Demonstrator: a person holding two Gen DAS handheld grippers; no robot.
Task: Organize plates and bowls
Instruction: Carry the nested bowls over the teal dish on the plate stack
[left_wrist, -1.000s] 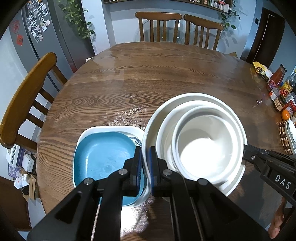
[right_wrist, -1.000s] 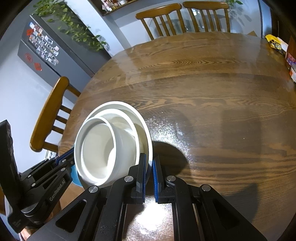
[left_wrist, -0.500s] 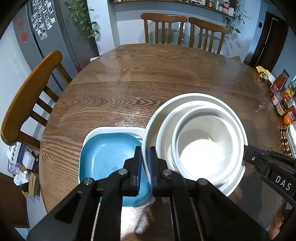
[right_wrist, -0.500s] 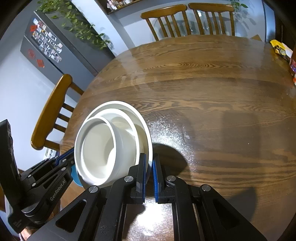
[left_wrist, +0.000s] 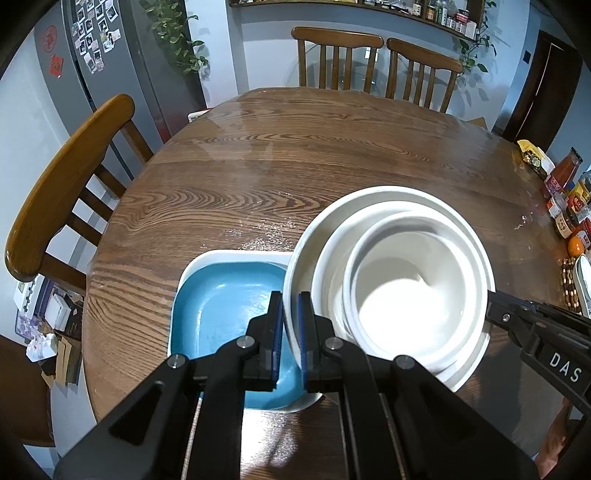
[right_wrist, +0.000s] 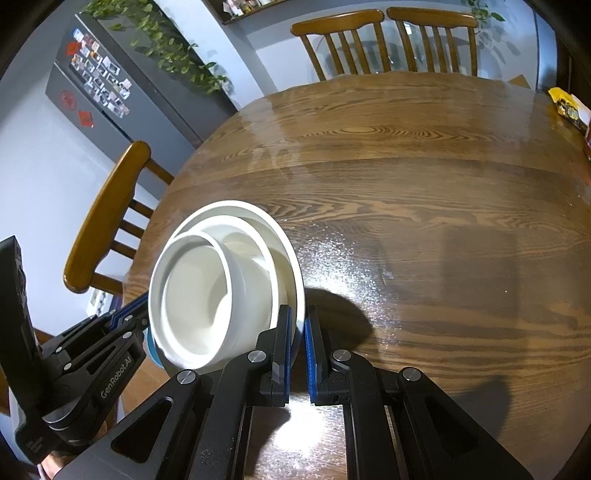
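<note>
A stack of white bowls hangs above the round wooden table, two smaller bowls nested in a wide outer one. My left gripper is shut on the outer bowl's left rim. My right gripper is shut on the opposite rim; the stack shows in the right wrist view, tilted. A square blue plate on a white square plate lies on the table at the stack's left, partly under it. The right gripper's body shows at the left wrist view's right edge.
Wooden chairs stand at the left and at the far side. Sauce bottles and jars crowd the right edge, with an orange and a yellow packet. A grey fridge stands beyond at left.
Both grippers have risen a little with the bowl stack; the table and the blue plate look farther below. Both grips are unchanged.
</note>
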